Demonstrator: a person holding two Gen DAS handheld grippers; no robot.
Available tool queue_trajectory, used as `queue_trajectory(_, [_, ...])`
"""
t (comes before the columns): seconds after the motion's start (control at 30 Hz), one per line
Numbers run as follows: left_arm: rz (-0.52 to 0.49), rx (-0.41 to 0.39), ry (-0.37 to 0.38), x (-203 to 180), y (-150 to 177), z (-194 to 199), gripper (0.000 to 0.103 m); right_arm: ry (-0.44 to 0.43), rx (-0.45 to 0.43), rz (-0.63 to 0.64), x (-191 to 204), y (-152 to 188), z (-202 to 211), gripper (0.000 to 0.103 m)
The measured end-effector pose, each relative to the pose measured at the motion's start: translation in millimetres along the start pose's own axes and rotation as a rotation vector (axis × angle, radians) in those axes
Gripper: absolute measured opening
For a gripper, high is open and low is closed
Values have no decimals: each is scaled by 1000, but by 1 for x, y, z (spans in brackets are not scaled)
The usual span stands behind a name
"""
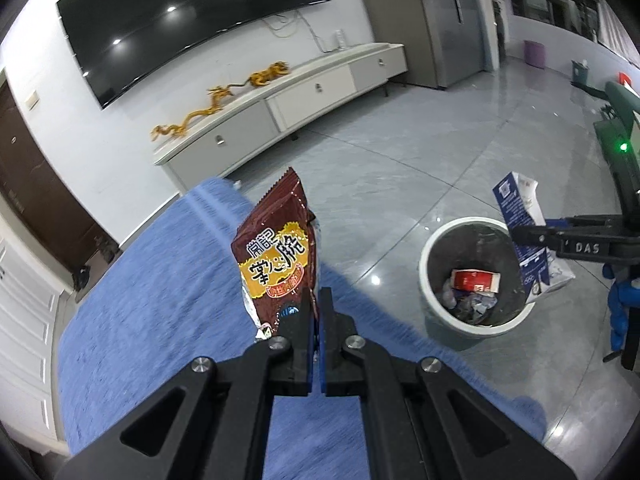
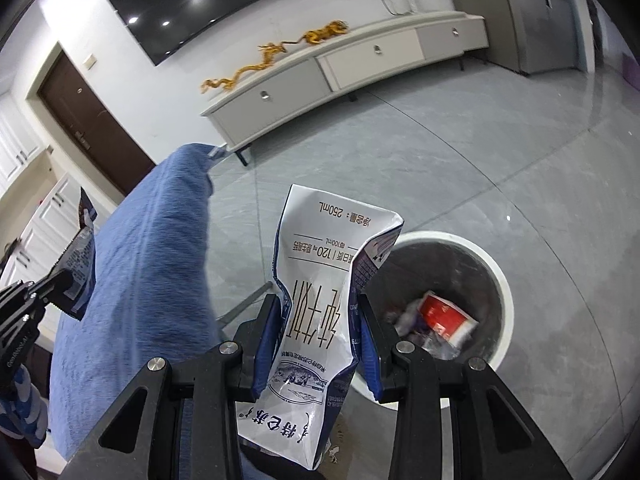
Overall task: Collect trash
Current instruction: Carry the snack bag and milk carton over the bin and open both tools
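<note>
Currently, the left gripper (image 1: 316, 312) pinches a brown snack wrapper (image 1: 276, 256) over the blue-covered surface (image 1: 160, 300), with the bin (image 1: 476, 276) at its 3 o'clock. The right gripper (image 2: 320, 320) clamps a crushed milk carton (image 2: 320, 292) beside the rim. Some trash (image 1: 474, 280) is binned; both held items remain.

Grey glossy tile floor (image 1: 400, 168), ceiling-light glints on it. White wall (image 1: 40, 52) bearing large dark TV (image 1: 180, 20). Long white low cabinet (image 1: 280, 108) beneath, golden dragon figures (image 1: 216, 100) on top. Brown door (image 2: 92, 120) at left. Blue cloth-covered surface (image 1: 160, 280) in foreground.
</note>
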State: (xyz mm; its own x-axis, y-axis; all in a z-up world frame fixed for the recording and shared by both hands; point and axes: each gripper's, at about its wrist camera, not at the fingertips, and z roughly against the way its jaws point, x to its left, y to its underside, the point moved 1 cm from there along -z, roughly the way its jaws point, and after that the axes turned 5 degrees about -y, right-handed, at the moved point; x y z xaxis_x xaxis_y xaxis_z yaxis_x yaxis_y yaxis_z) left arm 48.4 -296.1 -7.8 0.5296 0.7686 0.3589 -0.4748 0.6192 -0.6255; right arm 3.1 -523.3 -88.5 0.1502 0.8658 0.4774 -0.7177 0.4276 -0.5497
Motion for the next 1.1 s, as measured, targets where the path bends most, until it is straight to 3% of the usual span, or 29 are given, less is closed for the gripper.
queue_trajectory(0.37, [-104, -18, 125, -75, -56, -31, 1, 50, 4, -116, -68, 0, -11, 35])
queue_trajectory(0.53, [-122, 3, 215, -110, -76, -50, 1, 75, 8, -148, -90, -3, -18, 35])
queue_trajectory(0.7, [-82, 118, 340, -139, -84, -86, 1, 95, 21, -172, -105, -4, -29, 35])
queue_trajectory(0.87, [30, 271, 468, -156, -86, -133, 1, 112, 43, -198, -116, -5, -43, 35])
queue_trajectory(1.1, [92, 329, 539, -166, -93, -160, 1, 133, 71, -210, -123, -6, -64, 35])
